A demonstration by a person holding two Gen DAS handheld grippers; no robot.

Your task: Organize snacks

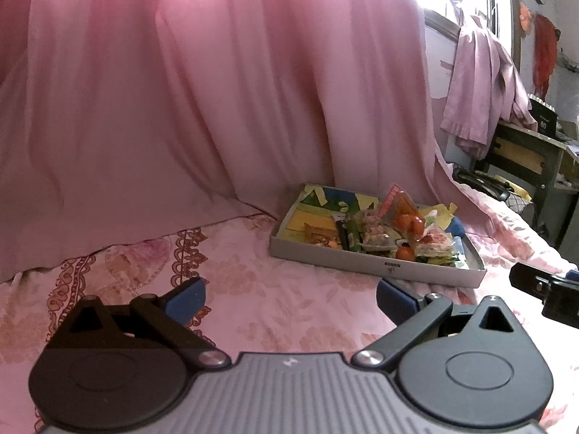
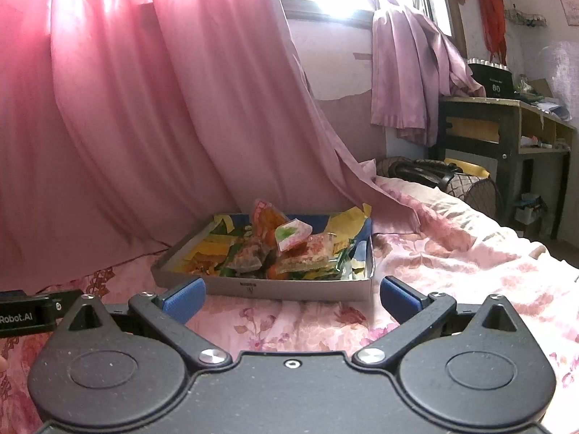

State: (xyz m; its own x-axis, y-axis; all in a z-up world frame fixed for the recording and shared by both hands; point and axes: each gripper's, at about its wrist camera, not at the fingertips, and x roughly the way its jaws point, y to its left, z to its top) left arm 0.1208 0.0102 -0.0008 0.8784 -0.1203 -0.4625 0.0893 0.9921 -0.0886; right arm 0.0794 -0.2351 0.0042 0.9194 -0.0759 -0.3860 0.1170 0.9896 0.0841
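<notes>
A shallow grey cardboard box (image 1: 325, 256) lies on the pink floral bedspread and holds several snack packets (image 1: 380, 233), orange, green and clear. It also shows in the right wrist view (image 2: 289, 288), with packets (image 2: 293, 237) piled inside. My left gripper (image 1: 291, 298) is open and empty, low over the bed, short and left of the box. My right gripper (image 2: 291, 298) is open and empty, just short of the box's near wall. The right gripper's body (image 1: 546, 287) shows at the left view's right edge.
A pink curtain (image 1: 202, 101) hangs right behind the box. A dark desk with shelves (image 2: 506, 137) stands at the far right beyond the bed's end. A dark bag (image 2: 427, 171) lies at the bed's far end. The left gripper's body (image 2: 29, 311) is beside my right one.
</notes>
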